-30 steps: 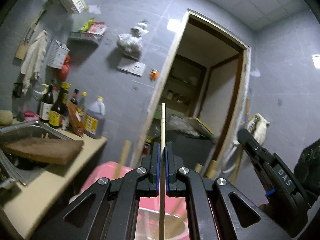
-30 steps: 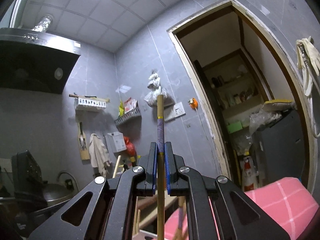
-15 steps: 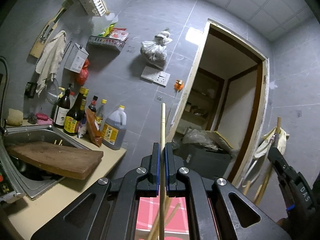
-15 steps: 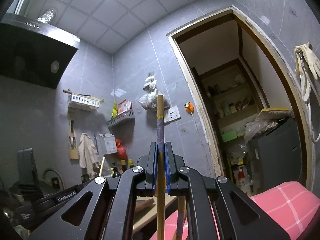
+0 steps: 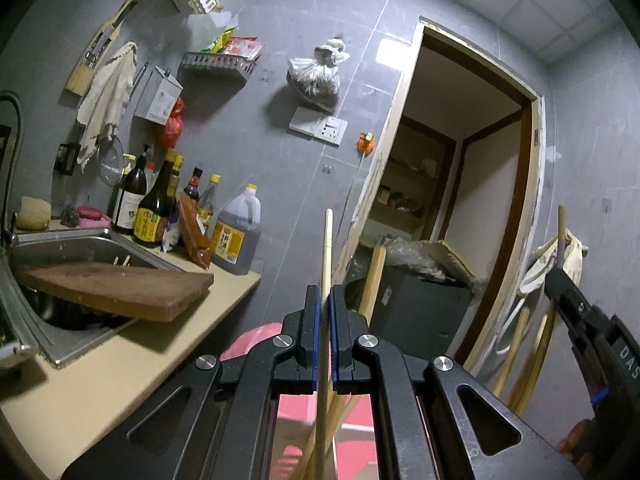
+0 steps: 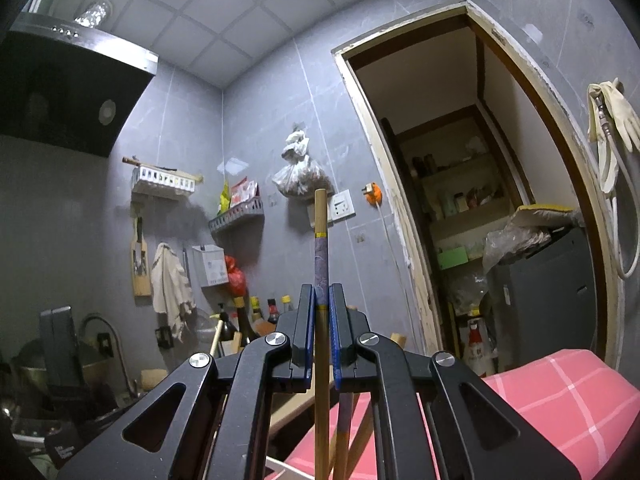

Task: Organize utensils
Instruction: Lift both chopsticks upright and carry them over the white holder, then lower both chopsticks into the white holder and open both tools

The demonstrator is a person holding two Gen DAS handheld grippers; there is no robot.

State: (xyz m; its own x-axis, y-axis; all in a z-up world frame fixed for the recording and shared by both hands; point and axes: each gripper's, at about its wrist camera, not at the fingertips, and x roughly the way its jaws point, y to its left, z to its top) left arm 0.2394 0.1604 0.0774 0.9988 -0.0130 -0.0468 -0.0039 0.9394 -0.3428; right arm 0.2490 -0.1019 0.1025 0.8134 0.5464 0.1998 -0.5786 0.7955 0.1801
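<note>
My left gripper (image 5: 325, 296) is shut on a pale wooden chopstick (image 5: 326, 248) that stands upright between its blue pads. Below it, several more chopsticks (image 5: 346, 404) lean over a pink checked cloth (image 5: 352, 432). At the right edge of the left wrist view, my right gripper (image 5: 560, 276) holds a chopstick with a purple band (image 5: 562, 232). In the right wrist view, my right gripper (image 6: 321, 292) is shut on that purple-banded chopstick (image 6: 321, 240), also upright. More chopsticks (image 6: 344, 432) show beneath its jaws, next to the pink checked cloth (image 6: 560, 392).
A steel sink (image 5: 60, 240) with a wooden cutting board (image 5: 116, 284) across it lies to the left, in a beige counter (image 5: 120, 364). Sauce bottles (image 5: 156, 208) line the wall. A white slotted holder (image 5: 160, 98) hangs above them. An open doorway (image 5: 472, 200) and dark cabinet (image 5: 420, 312) lie ahead.
The left gripper has sunk and swung, so the sink, board and counter now fill more of its view. The right gripper has dropped slightly. Both still clamp their chopsticks.
</note>
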